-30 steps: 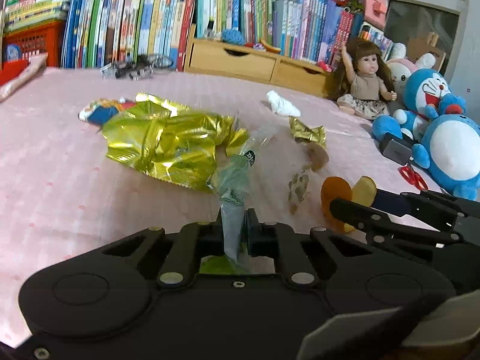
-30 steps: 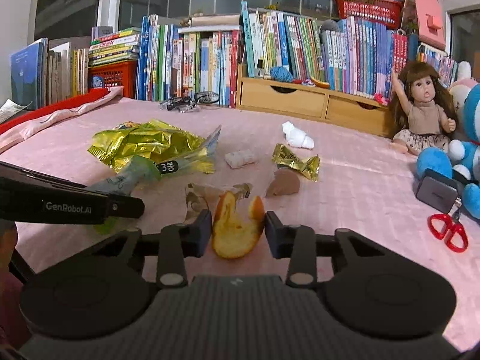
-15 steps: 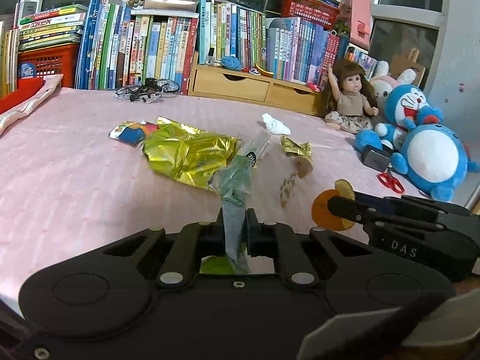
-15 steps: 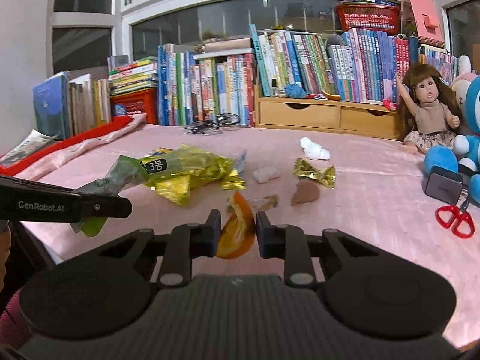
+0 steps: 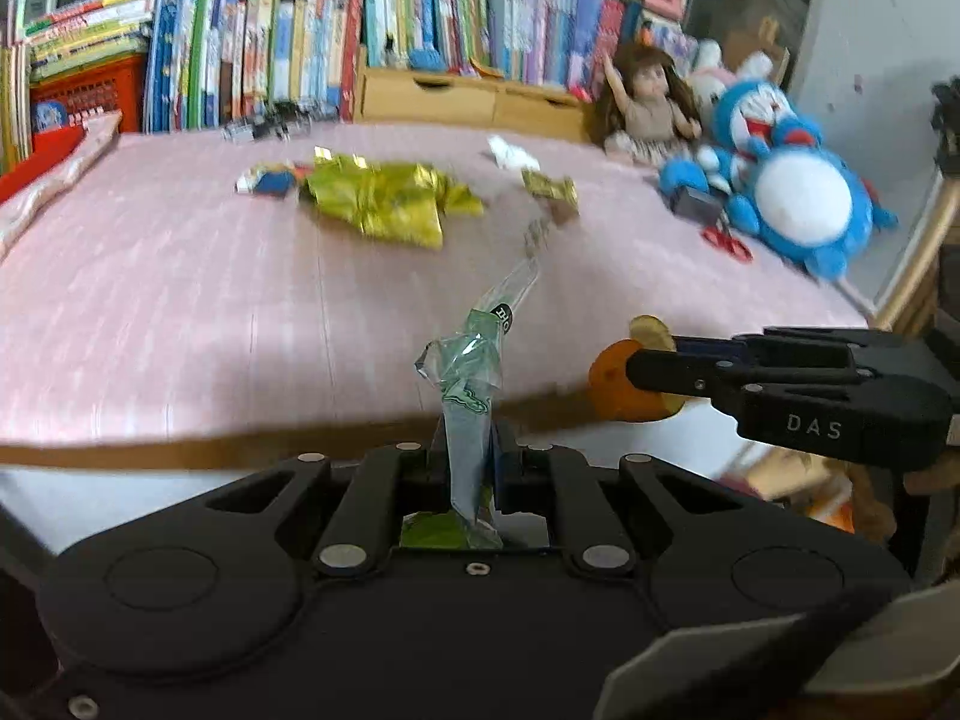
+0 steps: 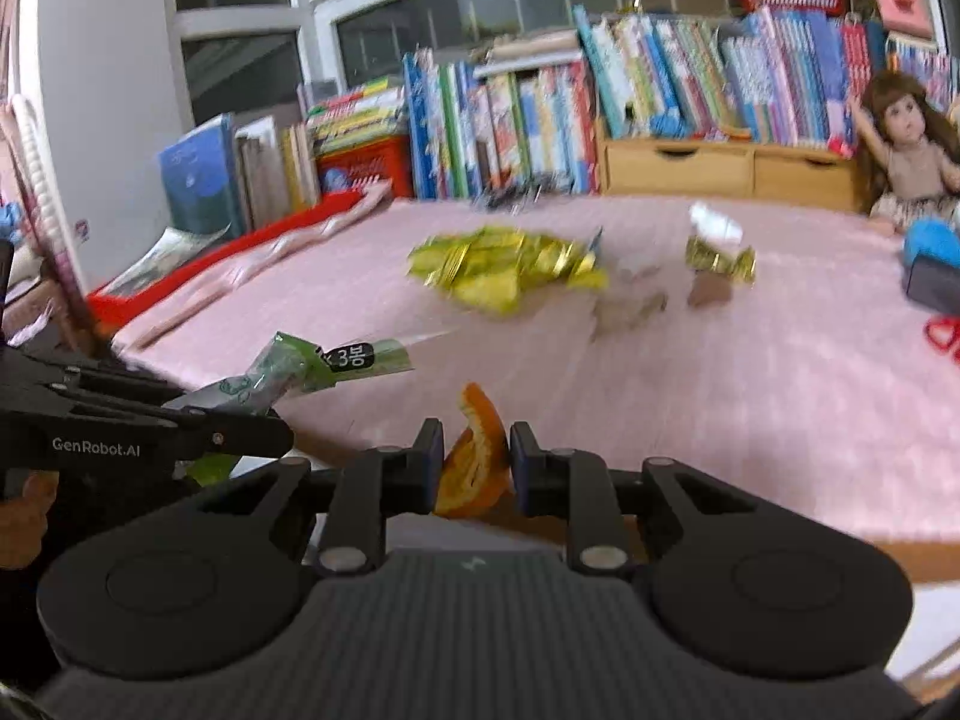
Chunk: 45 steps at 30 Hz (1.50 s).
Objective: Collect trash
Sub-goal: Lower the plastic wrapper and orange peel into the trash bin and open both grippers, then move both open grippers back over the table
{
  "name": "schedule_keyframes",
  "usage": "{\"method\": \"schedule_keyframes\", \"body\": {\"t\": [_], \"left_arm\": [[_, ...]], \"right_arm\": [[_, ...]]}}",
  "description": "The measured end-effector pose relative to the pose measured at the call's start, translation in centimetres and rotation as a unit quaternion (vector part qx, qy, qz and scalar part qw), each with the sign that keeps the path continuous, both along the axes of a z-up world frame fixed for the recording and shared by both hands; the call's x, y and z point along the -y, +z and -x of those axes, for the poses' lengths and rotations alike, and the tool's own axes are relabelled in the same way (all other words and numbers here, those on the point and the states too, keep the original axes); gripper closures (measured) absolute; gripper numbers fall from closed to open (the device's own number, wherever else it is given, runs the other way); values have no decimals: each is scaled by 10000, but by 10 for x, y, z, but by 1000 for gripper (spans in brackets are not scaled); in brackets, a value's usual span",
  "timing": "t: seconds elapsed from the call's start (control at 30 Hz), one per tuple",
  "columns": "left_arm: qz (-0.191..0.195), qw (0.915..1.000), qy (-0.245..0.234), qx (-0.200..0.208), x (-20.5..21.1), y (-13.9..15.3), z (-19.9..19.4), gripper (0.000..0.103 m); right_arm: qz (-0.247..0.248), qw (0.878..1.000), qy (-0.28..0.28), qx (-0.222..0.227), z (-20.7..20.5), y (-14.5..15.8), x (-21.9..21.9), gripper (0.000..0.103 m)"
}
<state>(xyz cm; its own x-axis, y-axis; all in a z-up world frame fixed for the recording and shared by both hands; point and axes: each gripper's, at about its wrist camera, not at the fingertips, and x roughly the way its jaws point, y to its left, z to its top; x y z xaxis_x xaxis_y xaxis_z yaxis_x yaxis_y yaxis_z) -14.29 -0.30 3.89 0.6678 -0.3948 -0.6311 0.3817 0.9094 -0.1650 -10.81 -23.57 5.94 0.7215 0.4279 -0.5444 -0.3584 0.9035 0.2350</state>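
Note:
My left gripper (image 5: 467,468) is shut on a crumpled clear green wrapper (image 5: 474,372) that sticks up past the near edge of the pink table (image 5: 180,312). The same wrapper (image 6: 312,366) and left gripper (image 6: 264,420) show at the left of the right wrist view. My right gripper (image 6: 476,462) is shut on an orange peel (image 6: 477,456); that orange peel (image 5: 618,378) and right gripper (image 5: 645,369) appear at the right of the left wrist view. On the table lie a crumpled gold bag (image 5: 384,201), a small gold wrapper (image 5: 549,189), a white scrap (image 5: 507,153) and brown scraps (image 6: 708,294).
Books (image 5: 288,60) and a wooden drawer box (image 5: 468,99) line the back. A doll (image 5: 645,102), blue plush toys (image 5: 798,180), red scissors (image 5: 726,243) and a dark box (image 5: 693,204) sit at the right. A red tray (image 6: 198,276) is at the left.
Both grippers have pulled back from the table middle to beyond its near edge, still holding the wrapper and the peel. The views are blurred by motion.

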Motion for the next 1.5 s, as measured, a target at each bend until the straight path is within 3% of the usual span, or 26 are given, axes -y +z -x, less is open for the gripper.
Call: {"method": "schedule_keyframes", "body": {"t": [0.2,0.4,0.63,0.9,1.27,1.33,1.4,1.5], "left_arm": [[-34,9975,-113,-698,-2,-28,22,92],[-311,9897,122,-1390,3,-71,17,92],[-568,9776,365,-1991,1,-112,5,92],[-676,9593,461,-2704,-2,-143,-3,90],[-836,9521,522,-2894,1,-151,-7,83],[-859,9525,535,-2873,1,-150,-6,77],[-881,9533,581,-2829,2,-150,-7,62],[-936,9558,604,-2722,3,-145,-6,55]], "right_arm": [[-104,9978,33,-661,16,-27,-8,75],[-35,9931,-110,-1168,17,-69,-17,75],[-16,9866,-173,-1623,11,-106,-26,75],[19,9807,-277,-1934,3,-128,-30,75],[-12,9780,-270,-2070,1,-127,-35,70],[-22,9778,-267,-2076,1,-127,-35,63],[-31,9777,-299,-2080,0,-127,-35,55],[-100,9779,-322,-2062,0,-126,-33,43]]}}
